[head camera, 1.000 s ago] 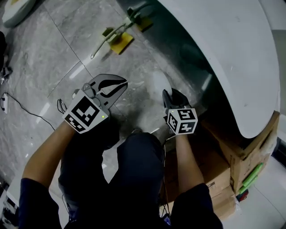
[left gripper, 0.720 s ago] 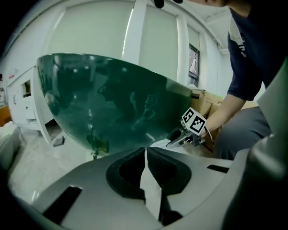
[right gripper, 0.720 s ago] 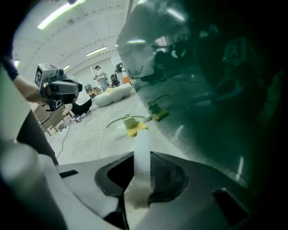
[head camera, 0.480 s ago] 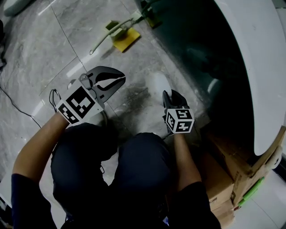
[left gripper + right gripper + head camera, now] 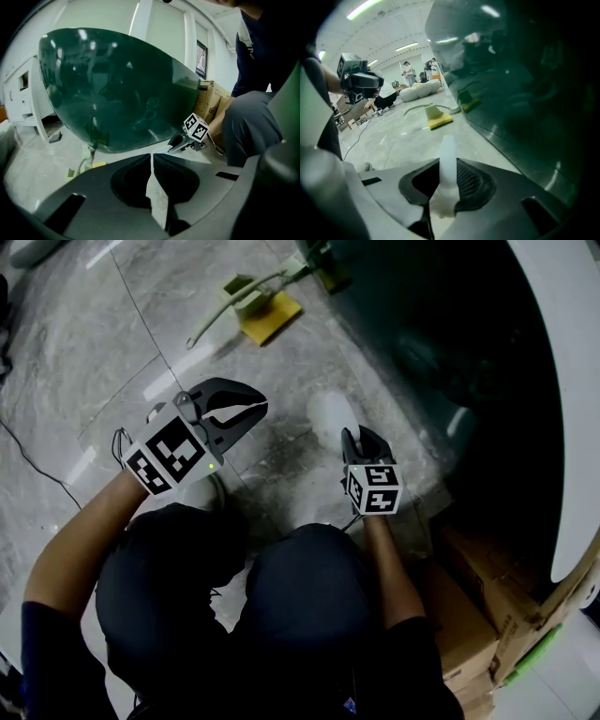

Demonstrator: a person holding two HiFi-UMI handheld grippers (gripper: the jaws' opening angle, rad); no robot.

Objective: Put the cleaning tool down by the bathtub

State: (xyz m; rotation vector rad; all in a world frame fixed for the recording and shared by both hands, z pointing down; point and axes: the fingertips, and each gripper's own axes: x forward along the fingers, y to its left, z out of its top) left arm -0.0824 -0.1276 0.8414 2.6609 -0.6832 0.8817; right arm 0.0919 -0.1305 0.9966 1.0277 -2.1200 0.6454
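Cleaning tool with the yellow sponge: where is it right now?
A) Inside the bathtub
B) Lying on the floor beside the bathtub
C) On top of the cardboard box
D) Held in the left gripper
B: the cleaning tool lies on the floor, right beside the dark side of the bathtub.

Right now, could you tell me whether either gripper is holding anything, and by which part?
The right gripper holds a white tool, clamped at its near end, with the rest sticking out ahead. The left gripper is shut and empty.
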